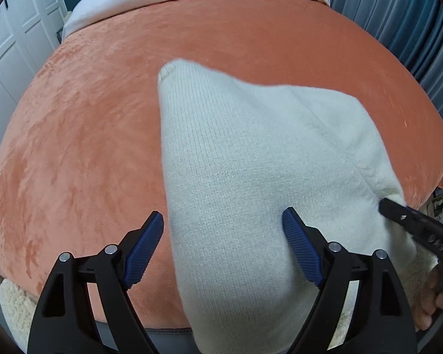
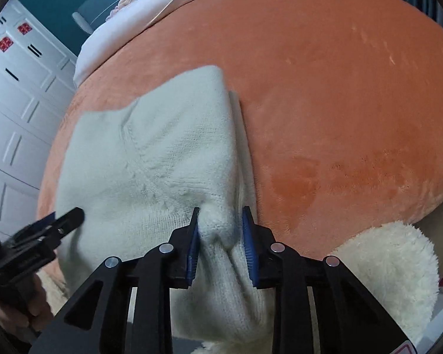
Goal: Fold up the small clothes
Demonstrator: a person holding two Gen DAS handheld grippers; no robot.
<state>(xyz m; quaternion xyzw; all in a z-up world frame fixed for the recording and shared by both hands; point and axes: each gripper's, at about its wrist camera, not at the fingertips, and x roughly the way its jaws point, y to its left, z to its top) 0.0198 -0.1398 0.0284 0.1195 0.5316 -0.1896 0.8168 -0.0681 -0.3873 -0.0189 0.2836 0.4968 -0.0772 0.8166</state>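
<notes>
Orange bedspread (image 1: 103,135) carries a pale knit sweater (image 1: 251,162). Left gripper (image 1: 223,233) spread wide, apparently holding nothing, over its edge; right gripper (image 2: 220,230) clamped on a bunched fold at the near edge.

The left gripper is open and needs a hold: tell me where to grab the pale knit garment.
Take the pale knitted garment at its near left edge, coming from the left over the orange plush bedcover. That edge runs straight between the open left gripper fingers, free of the bunched corner pinched by the right gripper.
</notes>
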